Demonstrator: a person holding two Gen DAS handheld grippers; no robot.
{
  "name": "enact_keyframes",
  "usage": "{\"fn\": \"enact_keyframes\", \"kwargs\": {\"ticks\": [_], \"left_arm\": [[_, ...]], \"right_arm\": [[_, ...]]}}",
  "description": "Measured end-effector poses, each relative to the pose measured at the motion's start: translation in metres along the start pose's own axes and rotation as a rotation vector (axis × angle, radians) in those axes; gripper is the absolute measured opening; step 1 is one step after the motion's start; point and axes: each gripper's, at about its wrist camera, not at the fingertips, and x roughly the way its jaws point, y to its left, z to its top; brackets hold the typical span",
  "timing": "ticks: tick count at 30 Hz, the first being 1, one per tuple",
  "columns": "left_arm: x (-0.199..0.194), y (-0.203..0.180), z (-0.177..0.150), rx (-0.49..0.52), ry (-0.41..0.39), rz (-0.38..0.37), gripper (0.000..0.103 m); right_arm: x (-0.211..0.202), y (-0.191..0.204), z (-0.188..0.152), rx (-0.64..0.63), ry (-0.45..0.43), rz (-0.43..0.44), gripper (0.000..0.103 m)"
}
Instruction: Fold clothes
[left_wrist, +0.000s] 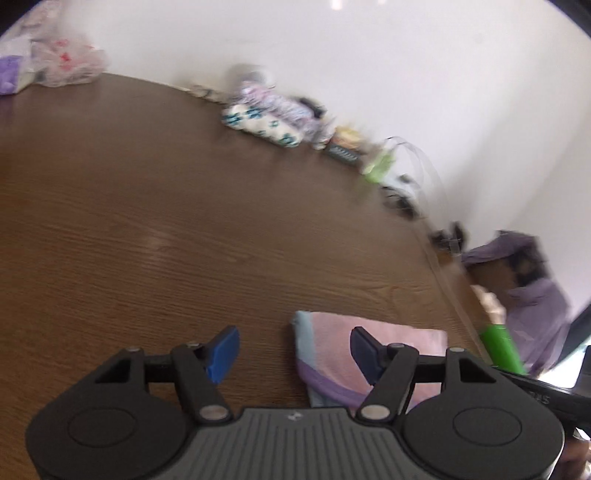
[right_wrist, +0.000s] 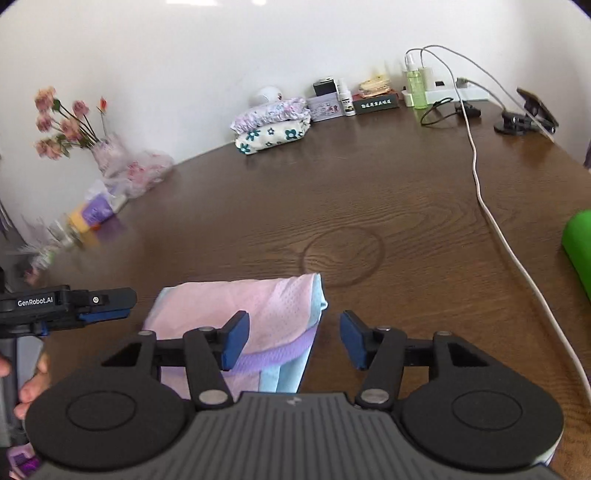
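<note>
A folded pink garment (right_wrist: 251, 310) with light blue and purple bands lies on the brown wooden table (right_wrist: 332, 206) near its front edge. In the left wrist view the same garment (left_wrist: 391, 350) sits under and behind my left gripper's right finger. My left gripper (left_wrist: 293, 350) is open and holds nothing. My right gripper (right_wrist: 293, 341) is open too, its left finger over the garment's right part and its right finger over bare table. The left gripper (right_wrist: 96, 308) also shows at the left edge of the right wrist view, beside the garment.
Folded floral clothes (right_wrist: 273, 123) lie stacked at the back by the wall. Bottles, boxes and a power strip (right_wrist: 443, 92) line the back right. A white cable (right_wrist: 491, 218) runs down the right side. A vase of flowers (right_wrist: 70, 129) and plastic bags stand left. A green roll (right_wrist: 580, 243) sits right.
</note>
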Motion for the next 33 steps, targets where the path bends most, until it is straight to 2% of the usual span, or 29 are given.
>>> {"fn": "enact_keyframes", "kwargs": {"ticks": [4, 7, 11, 16, 19, 22, 24, 25, 26, 27, 29, 33], "left_arm": [[0.006, -0.013, -0.006, 0.014, 0.015, 0.007, 0.066], [0.008, -0.020, -0.012, 0.015, 0.018, 0.013, 0.062], [0.011, -0.029, -0.018, 0.015, 0.024, 0.017, 0.038], [0.009, -0.036, -0.021, 0.039, 0.047, 0.032, 0.034], [0.008, -0.039, -0.023, 0.053, 0.047, 0.045, 0.034], [0.008, -0.045, -0.026, 0.088, 0.041, 0.062, 0.034], [0.008, -0.047, -0.028, 0.109, 0.037, 0.063, 0.034], [0.009, -0.047, -0.029, 0.114, 0.035, 0.059, 0.033], [0.009, -0.046, -0.029, 0.111, 0.036, 0.048, 0.026], [0.009, -0.045, -0.030, 0.104, 0.040, 0.037, 0.019], [0.010, -0.044, -0.031, 0.093, 0.046, 0.019, 0.016], [0.007, -0.050, -0.033, 0.121, 0.018, 0.026, 0.005]], "right_arm": [[0.013, 0.009, -0.004, -0.015, 0.021, -0.032, 0.057], [0.015, 0.013, -0.010, -0.069, 0.015, -0.045, 0.054], [0.012, 0.013, -0.015, -0.103, 0.006, -0.056, 0.050], [0.007, 0.009, -0.015, -0.064, 0.012, -0.066, 0.050], [0.004, 0.001, -0.011, 0.055, 0.037, -0.012, 0.050], [0.005, 0.010, -0.015, 0.040, 0.035, -0.013, 0.049], [0.005, 0.022, -0.021, -0.020, 0.018, -0.058, 0.039], [0.005, 0.022, -0.022, -0.023, 0.010, -0.073, 0.022], [0.005, 0.022, -0.024, -0.026, 0.002, -0.087, 0.014], [0.004, 0.021, -0.025, -0.025, -0.002, -0.081, 0.013], [0.003, 0.018, -0.025, -0.026, -0.006, -0.077, 0.006], [0.003, 0.019, -0.026, -0.037, -0.015, -0.071, 0.003]]}}
